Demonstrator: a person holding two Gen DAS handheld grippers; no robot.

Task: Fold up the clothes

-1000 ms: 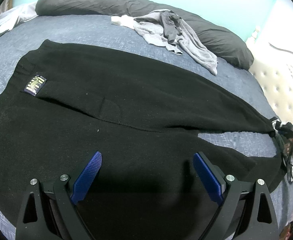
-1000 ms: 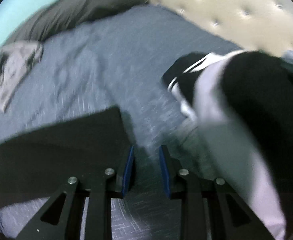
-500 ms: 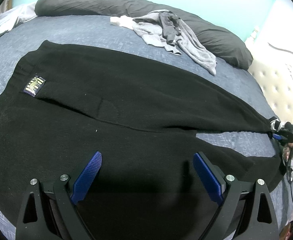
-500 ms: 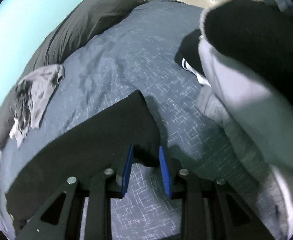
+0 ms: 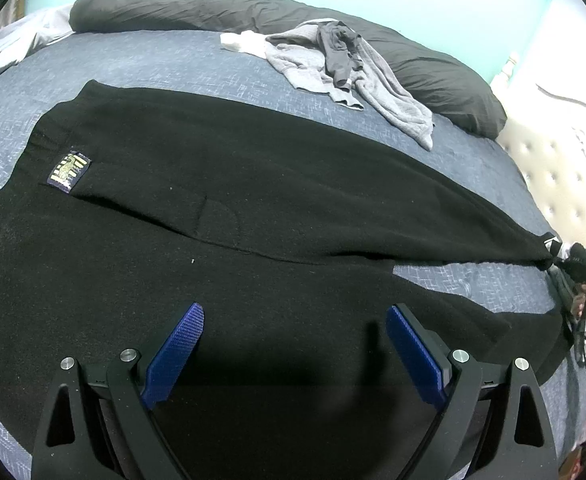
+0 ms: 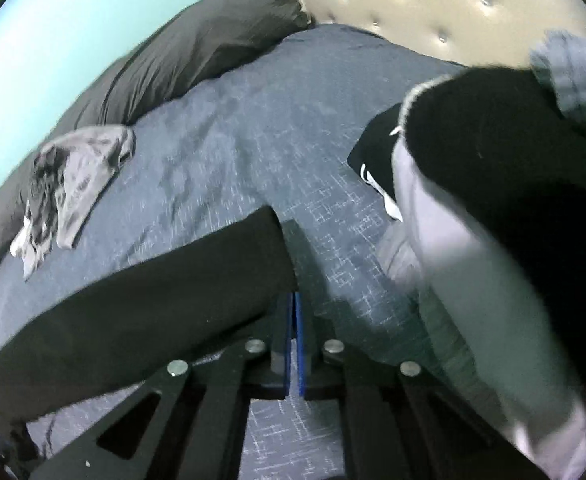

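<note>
right tongs (image 6: 294,300) newly clamped, fleecy black trousers (image 6: 141,300)

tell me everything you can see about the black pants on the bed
The black pants look like fleecy sweatpants, spread flat across the blue-grey bedspread, legs running towards the tufted headboard. A small dark label with gold print sits near the waist, and a curved pocket seam shows mid-thigh. One leg lies partly over the other. The right tongs are shut on the far leg's cuff; the open left tongs hover above the near leg.
</note>
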